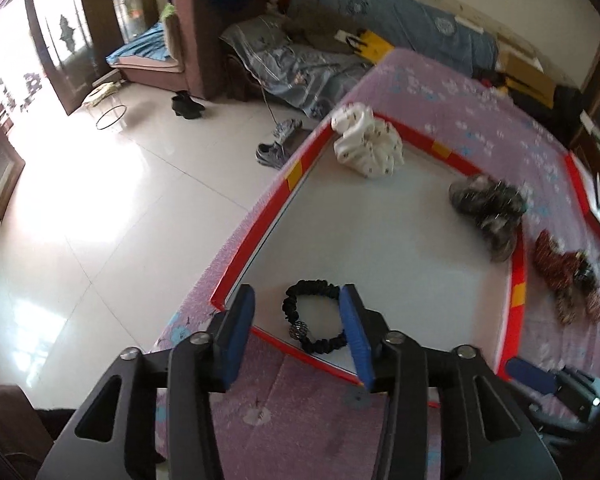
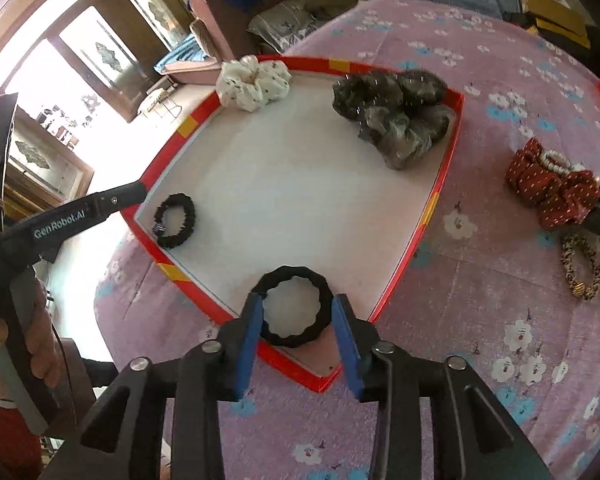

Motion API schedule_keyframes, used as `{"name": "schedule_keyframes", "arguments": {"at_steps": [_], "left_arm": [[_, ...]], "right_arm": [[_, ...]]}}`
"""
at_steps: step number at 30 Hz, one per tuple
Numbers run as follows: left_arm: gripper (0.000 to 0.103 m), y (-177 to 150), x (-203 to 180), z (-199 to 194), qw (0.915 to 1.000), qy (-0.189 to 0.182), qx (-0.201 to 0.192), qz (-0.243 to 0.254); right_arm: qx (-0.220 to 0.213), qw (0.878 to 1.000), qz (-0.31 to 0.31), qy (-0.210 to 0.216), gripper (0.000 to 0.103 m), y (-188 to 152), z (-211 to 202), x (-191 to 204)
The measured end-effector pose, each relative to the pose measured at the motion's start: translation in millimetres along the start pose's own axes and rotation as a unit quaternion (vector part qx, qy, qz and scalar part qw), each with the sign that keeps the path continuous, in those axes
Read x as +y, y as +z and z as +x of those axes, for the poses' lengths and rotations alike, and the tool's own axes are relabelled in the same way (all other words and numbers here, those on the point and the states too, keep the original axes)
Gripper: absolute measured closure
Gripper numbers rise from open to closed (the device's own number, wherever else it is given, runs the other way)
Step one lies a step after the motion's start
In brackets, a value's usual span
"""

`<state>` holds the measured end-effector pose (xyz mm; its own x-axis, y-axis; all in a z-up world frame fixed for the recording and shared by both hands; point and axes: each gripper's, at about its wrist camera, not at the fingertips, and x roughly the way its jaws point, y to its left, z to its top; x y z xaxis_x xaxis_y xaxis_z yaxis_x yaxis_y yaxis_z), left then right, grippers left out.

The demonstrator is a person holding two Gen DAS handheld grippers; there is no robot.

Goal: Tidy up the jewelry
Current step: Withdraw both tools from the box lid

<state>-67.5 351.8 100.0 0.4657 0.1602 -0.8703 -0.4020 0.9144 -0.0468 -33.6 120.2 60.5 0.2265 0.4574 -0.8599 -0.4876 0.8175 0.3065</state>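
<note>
A red-rimmed white tray (image 1: 380, 240) (image 2: 300, 184) lies on a pink flowered cloth. In the left wrist view my left gripper (image 1: 298, 300) stands open over the tray's near corner. A black hair tie with a sparkly bead (image 1: 312, 286) lies flat between its blue pads. In the right wrist view my right gripper (image 2: 298, 300) is open too, and a plain black ring-shaped tie (image 2: 292, 272) rests on the tray floor between its pads. The beaded tie (image 2: 172, 242) and the left gripper's body (image 2: 100, 208) show at the left of that view.
A white scrunchie (image 2: 254, 82) and a grey-black scrunchie (image 2: 400, 116) lie at the tray's far end. On the cloth to the right are a red dotted scrunchie (image 2: 552, 188) and a leopard-print tie (image 2: 580, 268). Left of the table is tiled floor (image 1: 120, 220).
</note>
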Motion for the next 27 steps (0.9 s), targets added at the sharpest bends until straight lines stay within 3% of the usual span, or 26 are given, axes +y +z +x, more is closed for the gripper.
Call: {"name": "schedule_keyframes", "arguments": {"at_steps": [4, 10, 14, 21, 27], "left_arm": [[0.057, -3, -11, -24, 0.9997, 0.003, -0.021, -0.016], [0.050, -18, -53, -55, 0.9985, 0.016, -0.052, 0.003], [0.047, -38, -90, -68, 0.9986, -0.009, -0.049, 0.017], [0.047, -81, -168, -69, 0.9966, -0.052, -0.022, 0.061], [0.047, -114, -226, -76, 0.9897, -0.074, -0.017, 0.121]], "right_arm": [[-0.020, 1.000, -0.001, 0.001, 0.062, -5, -21, -3], [-0.061, 0.997, 0.036, -0.020, 0.060, -24, -64, -39], [-0.091, 0.992, 0.069, -0.057, 0.051, -45, -91, -73], [-0.100, 0.982, 0.132, -0.096, 0.051, -81, -121, -131], [-0.111, 0.970, 0.167, -0.136, 0.051, -107, -147, -170]]}}
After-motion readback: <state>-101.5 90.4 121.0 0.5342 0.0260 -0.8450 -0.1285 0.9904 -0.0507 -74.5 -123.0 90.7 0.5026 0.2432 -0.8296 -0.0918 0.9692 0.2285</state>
